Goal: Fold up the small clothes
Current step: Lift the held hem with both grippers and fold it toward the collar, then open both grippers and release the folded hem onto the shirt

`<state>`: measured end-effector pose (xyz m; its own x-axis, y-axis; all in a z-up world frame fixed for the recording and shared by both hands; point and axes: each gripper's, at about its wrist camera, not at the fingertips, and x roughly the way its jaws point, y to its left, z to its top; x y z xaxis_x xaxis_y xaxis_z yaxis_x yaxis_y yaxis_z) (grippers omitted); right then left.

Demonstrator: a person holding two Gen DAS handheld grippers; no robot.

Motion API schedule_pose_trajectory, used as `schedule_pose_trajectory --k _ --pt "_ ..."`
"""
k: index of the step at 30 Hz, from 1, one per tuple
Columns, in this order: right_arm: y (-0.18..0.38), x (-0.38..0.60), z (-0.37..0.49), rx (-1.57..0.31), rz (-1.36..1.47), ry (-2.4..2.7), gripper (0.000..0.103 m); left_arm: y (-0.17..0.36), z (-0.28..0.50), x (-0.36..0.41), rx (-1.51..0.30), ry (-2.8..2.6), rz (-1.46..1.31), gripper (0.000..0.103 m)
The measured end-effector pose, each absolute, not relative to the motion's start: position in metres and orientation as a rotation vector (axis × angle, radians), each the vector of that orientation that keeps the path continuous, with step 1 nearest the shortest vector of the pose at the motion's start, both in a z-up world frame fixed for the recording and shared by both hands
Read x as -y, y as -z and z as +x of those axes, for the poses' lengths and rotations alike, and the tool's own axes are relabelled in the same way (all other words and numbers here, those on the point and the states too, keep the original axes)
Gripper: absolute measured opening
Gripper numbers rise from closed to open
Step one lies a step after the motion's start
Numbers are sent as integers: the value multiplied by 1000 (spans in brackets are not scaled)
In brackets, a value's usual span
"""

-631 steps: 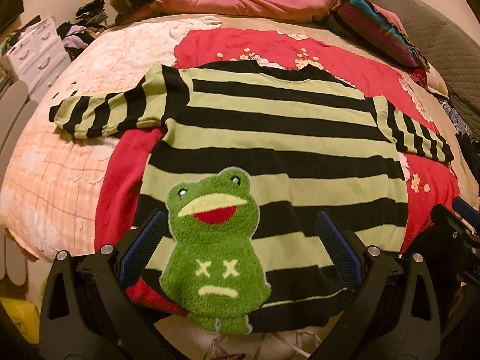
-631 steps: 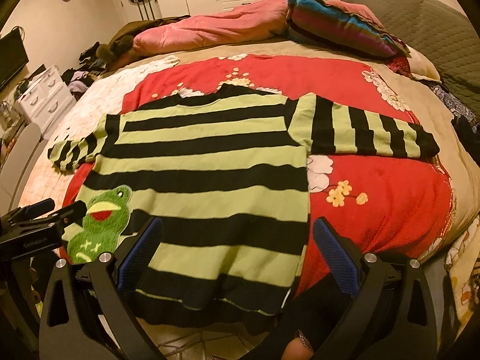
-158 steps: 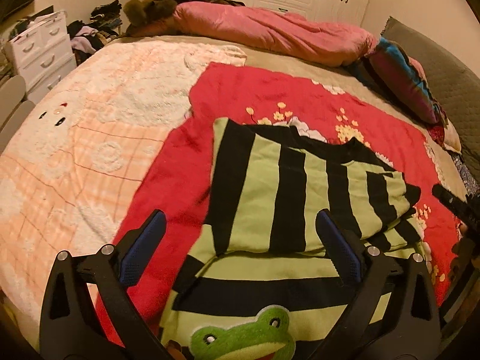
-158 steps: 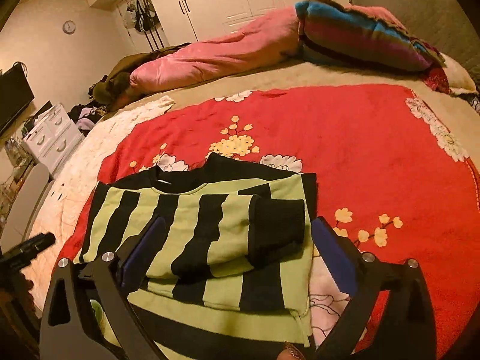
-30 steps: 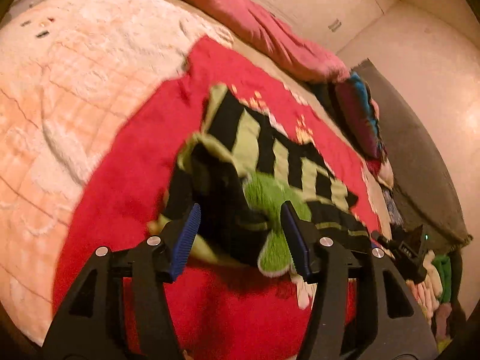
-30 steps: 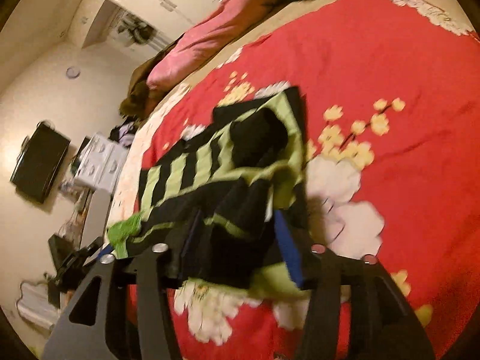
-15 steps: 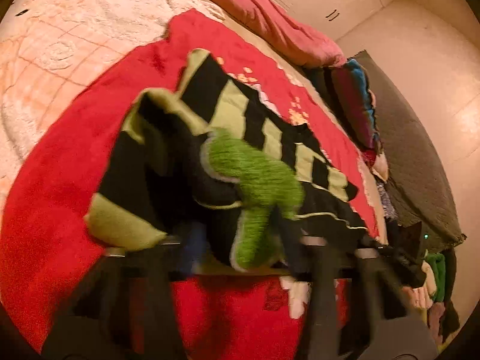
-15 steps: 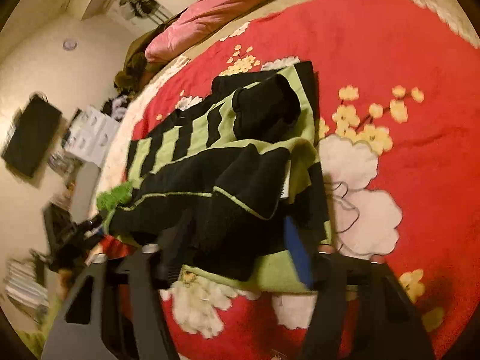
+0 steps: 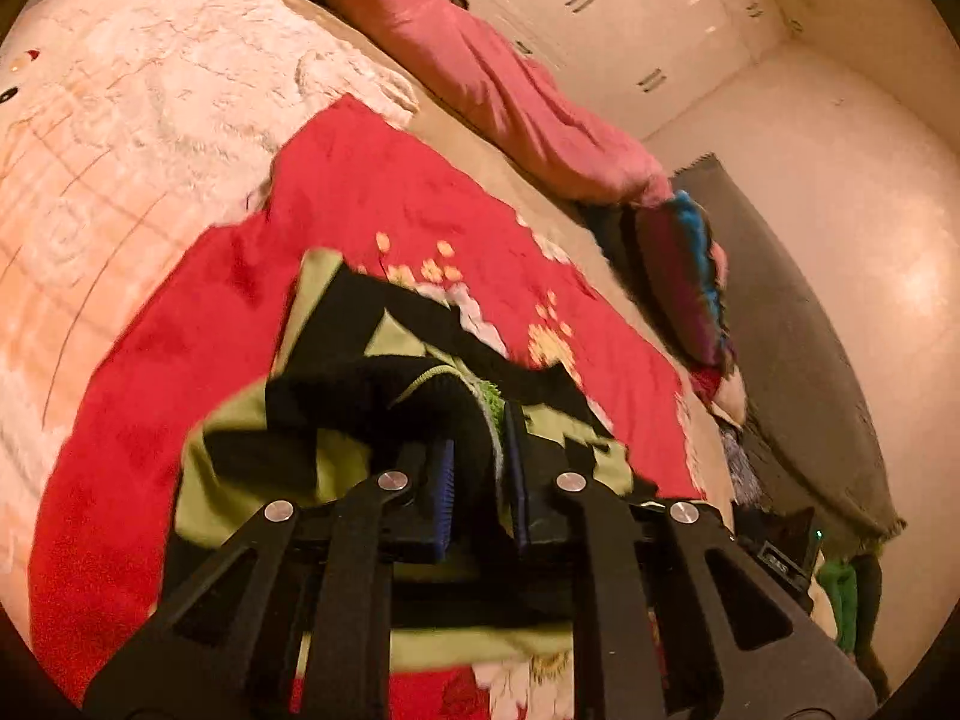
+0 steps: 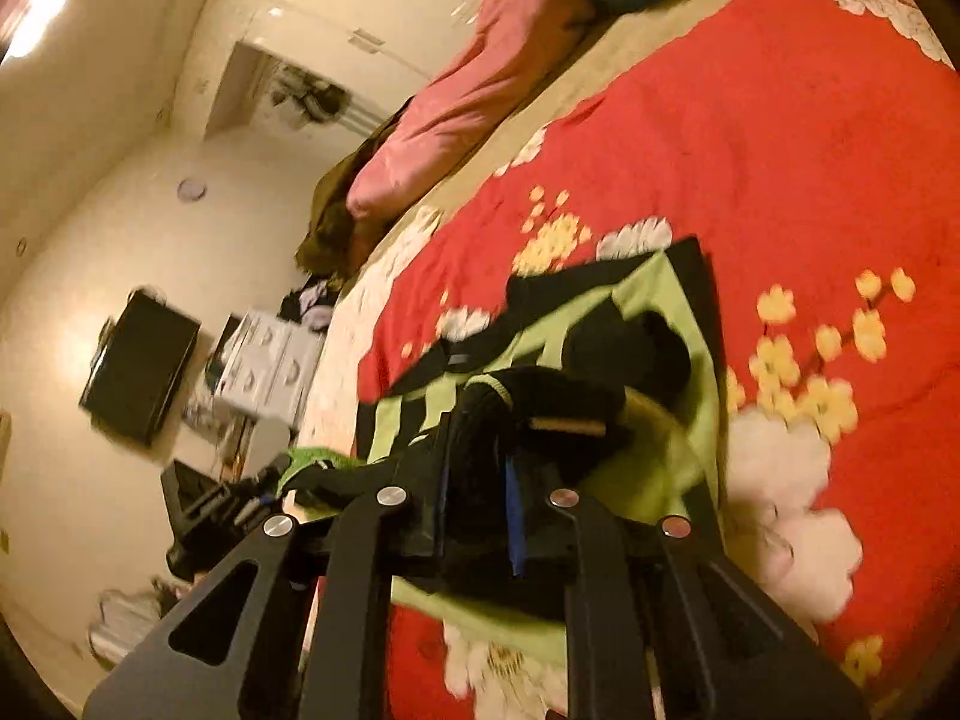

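I hold the left gripper (image 9: 480, 483) with its jaws closing to a narrow gap, and the black hem of the striped sweater (image 9: 336, 396) is bunched between the 2 blue pads (image 9: 445, 492), which press on it. A strip of the fuzzy green frog patch (image 9: 489, 396) shows at the top of that pinch. On the other side, the right gripper (image 10: 477, 501) also has its jaws closing to a narrow gap, and a thick fold of the same sweater's black hem (image 10: 540, 402) sits clamped between its pads. From the right wrist view, the garment (image 10: 660, 324) lies partly on the red floral blanket (image 10: 810, 150), with its near edge lifted into both grips and its far part, with the folded-in black cuff (image 10: 648, 342), resting flat on the blanket. In that view, the left gripper (image 10: 240, 504) appears at the left, with green patch fabric (image 10: 312, 459) just above it. The blanket covers a bed next to a pale peach quilt (image 9: 120, 138); a pink duvet (image 9: 492, 90) and a multicoloured pillow (image 9: 684, 276) lie at the far side. A wall-mounted television (image 10: 141, 366), a white drawer unit (image 10: 270, 366) and white wardrobe doors (image 10: 372, 18) stand beyond the bed. Both views are blurred.
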<state>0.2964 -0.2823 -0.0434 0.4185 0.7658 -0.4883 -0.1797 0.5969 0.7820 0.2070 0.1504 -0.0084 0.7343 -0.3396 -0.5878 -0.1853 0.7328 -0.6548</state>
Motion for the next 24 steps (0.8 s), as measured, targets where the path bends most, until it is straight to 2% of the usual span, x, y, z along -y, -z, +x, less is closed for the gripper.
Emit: schedule_pose_trajectory --k 5,6,8,9,10,13,14,15,16,19,23,24 --pt "48 272 334 -969 777 -607 13 19 245 -155 -796 35 -769 8" --pt "53 272 341 -975 805 -595 13 22 250 -158 -795 26 -777 11" --pt "66 271 354 -984 865 -571 18 29 255 -166 -787 19 -831 26" --pt "73 272 358 -986 874 -563 22 30 255 -170 -777 19 -856 36" --pt "78 273 361 -983 865 -552 28 26 252 -174 -754 13 -868 41" --pt "88 285 361 -958 860 -523 38 11 233 -183 -669 15 -858 49" --pt "86 290 362 -933 860 -511 45 8 225 -187 -651 5 -857 50" --pt "80 294 361 -897 831 -489 48 6 219 -188 -646 -4 -853 50" --pt "74 296 360 -871 788 -467 56 6 212 -189 -646 -17 -843 51" --pt "54 293 357 -817 602 -423 61 15 198 -182 -712 -29 -812 54" --pt "39 266 353 -803 427 -469 77 34 189 -168 -781 -3 -816 56" --pt "38 257 351 -807 371 -478 78 37 192 -162 -797 5 -811 57"
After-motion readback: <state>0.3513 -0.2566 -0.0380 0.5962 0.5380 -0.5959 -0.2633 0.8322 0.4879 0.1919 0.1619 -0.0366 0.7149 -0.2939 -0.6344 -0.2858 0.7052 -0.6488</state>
